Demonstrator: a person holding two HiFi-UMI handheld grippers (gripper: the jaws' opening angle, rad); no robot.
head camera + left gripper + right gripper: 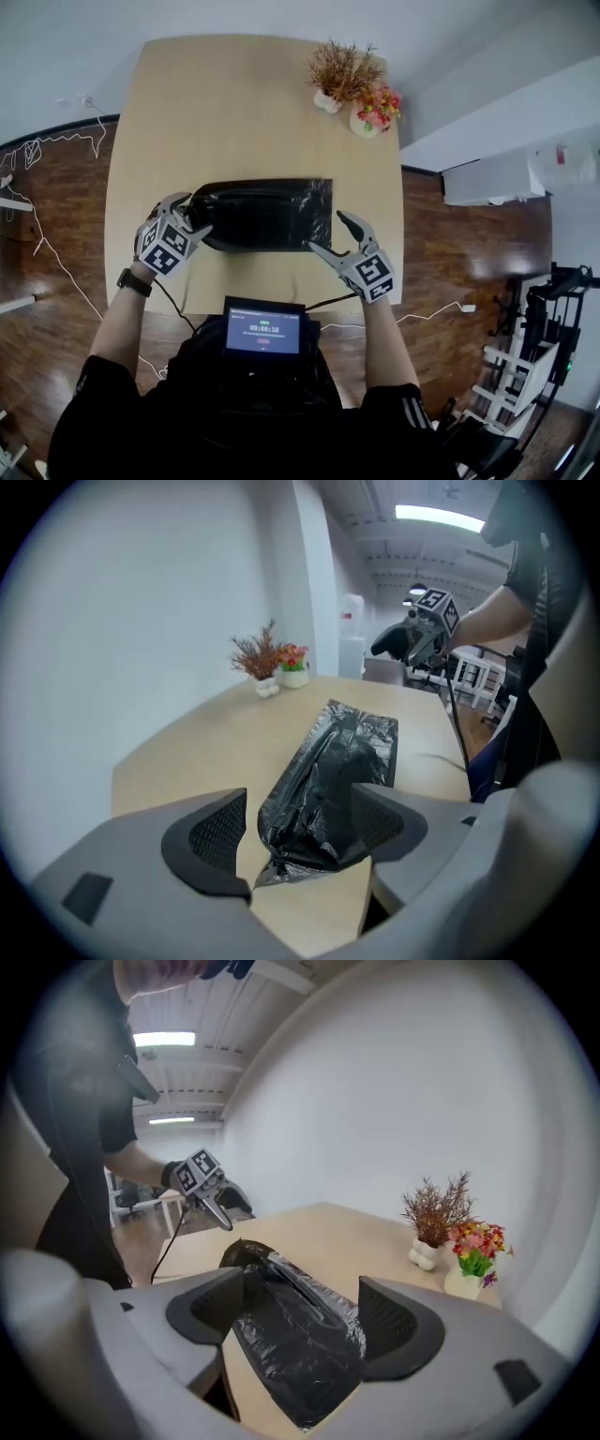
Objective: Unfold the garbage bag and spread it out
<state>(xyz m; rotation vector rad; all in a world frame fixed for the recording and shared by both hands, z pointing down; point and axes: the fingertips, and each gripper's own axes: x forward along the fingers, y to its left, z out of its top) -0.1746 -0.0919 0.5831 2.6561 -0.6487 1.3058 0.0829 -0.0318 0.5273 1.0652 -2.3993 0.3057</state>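
Note:
A black garbage bag (pixel 267 214) lies flat and crumpled lengthwise across the wooden table (pixel 234 112). My left gripper (pixel 192 216) is open at the bag's left end. In the left gripper view that bunched end of the bag (pixel 328 780) lies between the spread jaws of the left gripper (pixel 300 808), unclamped. My right gripper (pixel 333 236) is open just above the bag's near right corner. In the right gripper view the bag (pixel 295 1335) spreads below and between the right gripper's (pixel 300 1293) parted jaws, without contact. Each gripper shows in the other's view: the right gripper (pixel 398 641), the left gripper (pixel 220 1206).
Two small pots stand at the table's far right corner, one with dried plants (pixel 328 98) and one with flowers (pixel 367 120). A small screen (pixel 263 330) hangs at the person's chest. Cables (pixel 56 253) trail on the floor at the left. Chairs (pixel 511 375) stand at the right.

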